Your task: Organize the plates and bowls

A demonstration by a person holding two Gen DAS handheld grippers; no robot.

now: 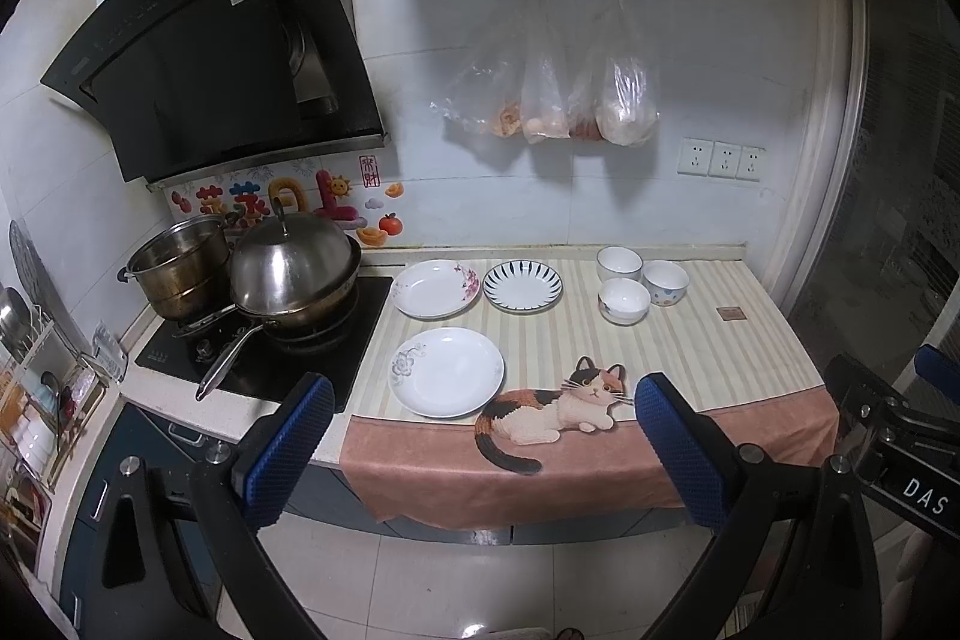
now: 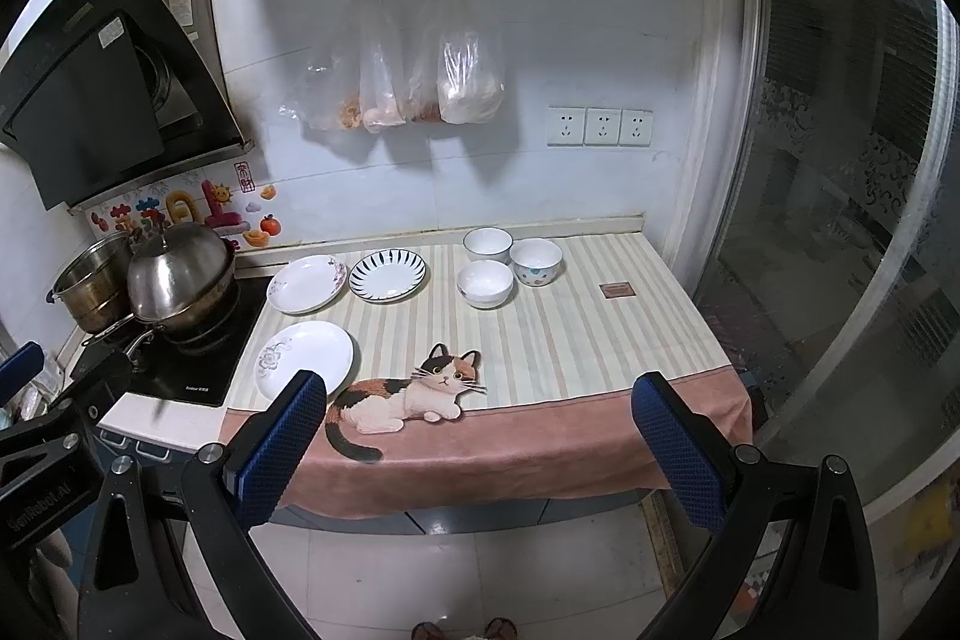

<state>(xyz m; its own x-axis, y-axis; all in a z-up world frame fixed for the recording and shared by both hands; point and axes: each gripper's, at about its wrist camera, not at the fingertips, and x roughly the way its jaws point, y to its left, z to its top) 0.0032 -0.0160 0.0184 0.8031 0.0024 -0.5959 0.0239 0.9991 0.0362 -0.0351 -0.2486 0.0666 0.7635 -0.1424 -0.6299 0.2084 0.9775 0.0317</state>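
The left gripper [image 1: 483, 451] hangs in the air in front of the counter, with its two blue fingers [image 1: 288, 454] spread wide and nothing between them. The right gripper [image 2: 480, 451] hangs beside it the same way, wide apart and holding nothing. Both are off the near edge of the counter, over the floor [image 1: 456, 580].

A striped cloth [image 1: 690, 346] with a cat picture [image 1: 558, 406] covers the counter, and its pink end hangs down over the near edge. There is bare cloth on the right side, with only a small brown square [image 1: 731, 314] there.

Three plates lie on the left part of the cloth. A white plate with a grey flower [image 1: 447, 372] is near the edge. Behind it sit a plate with pink flowers [image 1: 435, 288] and a plate with blue stripes [image 1: 522, 286], side by side. All three look bare inside.

Three bowls sit close together far back. One has a blue rim [image 1: 619, 263], one has dots [image 1: 665, 282], and a white bowl [image 1: 624, 300] is nearest. I cannot tell if anything is in them.

To the left is a black stove [image 1: 336, 358] with a pan under a shiny lid [image 1: 291, 268] and a steel pot [image 1: 177, 268]. Clear bags [image 1: 552, 100] with food hang on the far wall.
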